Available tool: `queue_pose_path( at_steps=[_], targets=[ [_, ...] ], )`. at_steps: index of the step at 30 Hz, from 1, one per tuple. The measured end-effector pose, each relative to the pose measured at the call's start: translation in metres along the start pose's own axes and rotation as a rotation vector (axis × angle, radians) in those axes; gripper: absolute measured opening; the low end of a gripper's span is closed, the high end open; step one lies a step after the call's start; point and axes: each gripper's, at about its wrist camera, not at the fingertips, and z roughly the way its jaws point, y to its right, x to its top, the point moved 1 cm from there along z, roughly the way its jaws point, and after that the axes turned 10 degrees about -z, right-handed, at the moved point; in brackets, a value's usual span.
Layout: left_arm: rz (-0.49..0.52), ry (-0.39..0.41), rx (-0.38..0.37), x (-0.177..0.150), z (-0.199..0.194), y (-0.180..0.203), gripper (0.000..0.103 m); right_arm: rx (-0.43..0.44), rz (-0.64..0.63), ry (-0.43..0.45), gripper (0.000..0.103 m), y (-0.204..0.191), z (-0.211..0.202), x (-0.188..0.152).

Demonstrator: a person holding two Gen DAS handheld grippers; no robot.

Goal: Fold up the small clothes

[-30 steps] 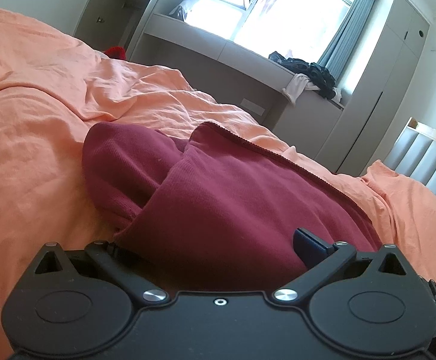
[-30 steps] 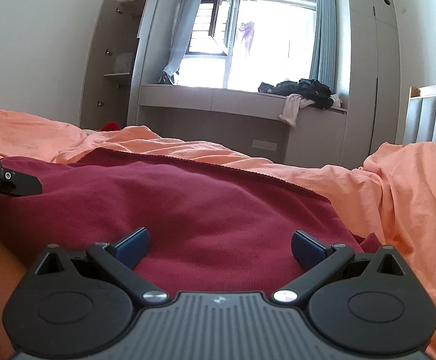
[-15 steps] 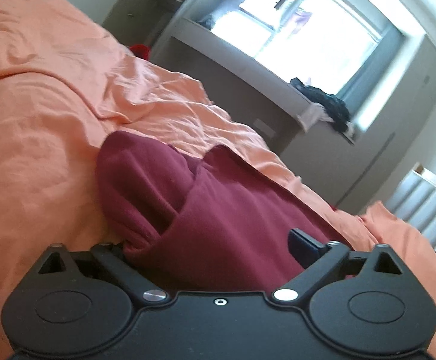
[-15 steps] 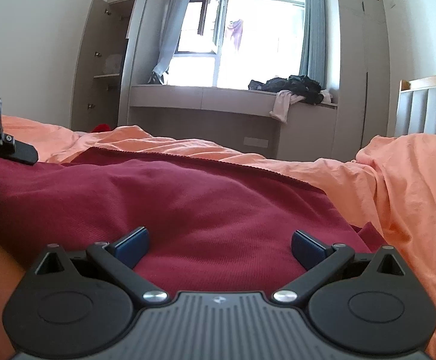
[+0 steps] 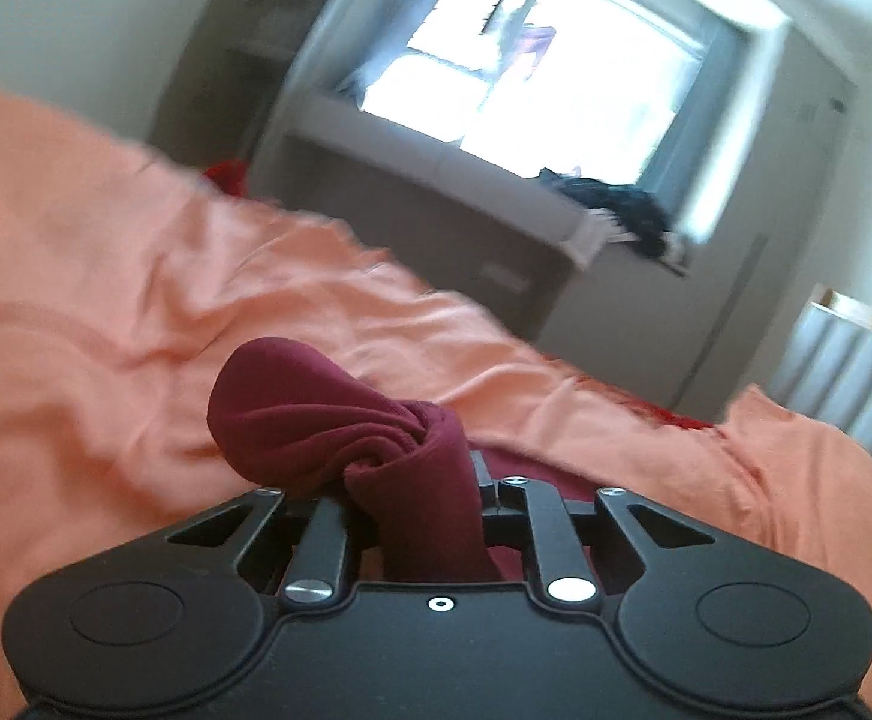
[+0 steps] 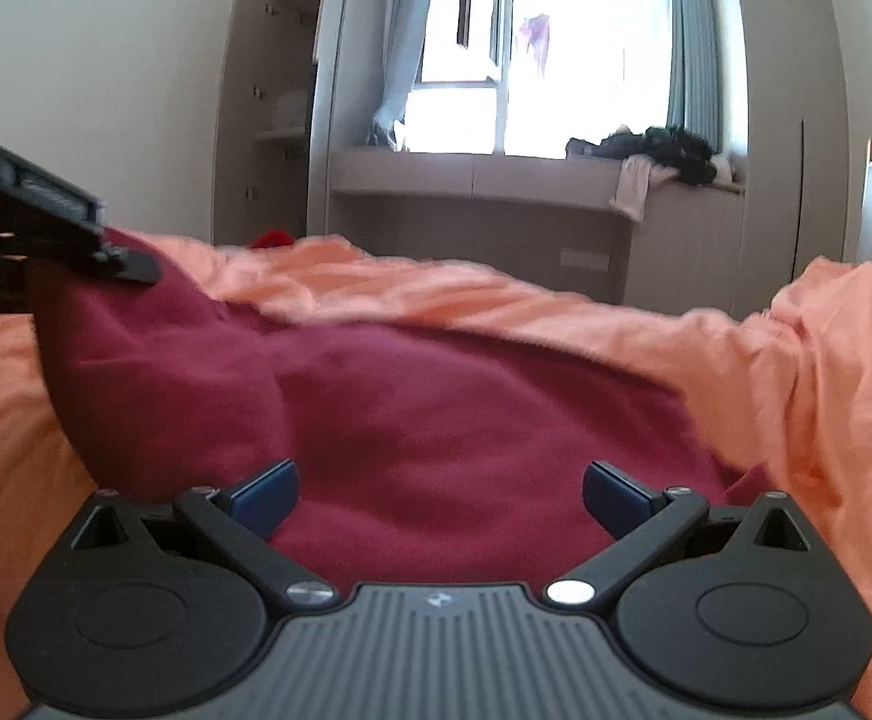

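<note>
A maroon knit garment (image 6: 436,414) lies spread on the orange bedsheet (image 6: 826,360). In the left wrist view a bunched fold of the garment (image 5: 328,420) sits between the closing jaws of my left gripper (image 5: 418,480), which pinch it and hide their own tips. The right wrist view shows the left gripper (image 6: 130,267) at the far left, holding that corner up off the bed. My right gripper (image 6: 439,498) is low over the near part of the garment. Its blue pads (image 6: 265,495) stand wide apart with cloth lying under them, not gripped.
A window bench (image 6: 496,180) with a pile of dark clothes (image 6: 664,150) stands beyond the bed. An open wardrobe (image 6: 268,108) is at the back left and a padded headboard (image 5: 844,384) at the right. A red item (image 6: 271,238) lies past the bed's far edge.
My left gripper has gone from wide open to pinched on the garment's fold and has risen, lifting that corner. The right gripper has shifted slightly and stays open.
</note>
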Motion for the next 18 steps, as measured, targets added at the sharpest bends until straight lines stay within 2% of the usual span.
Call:
queue_pose_path(
  at_steps=[4,7,13,15,18],
  targets=[
    [0.147,-0.004,-0.091,0.006,0.003,0.049,0.016,-0.103,0.029,0.123,0.103,0.026,-0.026,0.007],
    [0.249,-0.011,-0.149,0.000,0.007,0.086,0.015,-0.189,0.062,0.147,0.103,0.055,-0.036,0.012],
    [0.398,-0.079,-0.252,-0.042,0.015,0.143,0.015,-0.342,0.081,0.079,0.103,0.109,-0.034,0.009],
    [0.443,-0.111,-0.286,-0.061,0.016,0.153,0.015,-0.349,0.114,0.049,0.103,0.125,-0.033,0.007],
    [0.522,-0.171,-0.314,-0.090,0.016,0.160,0.016,-0.295,0.201,0.011,0.103,0.152,-0.032,0.002]
  ],
)
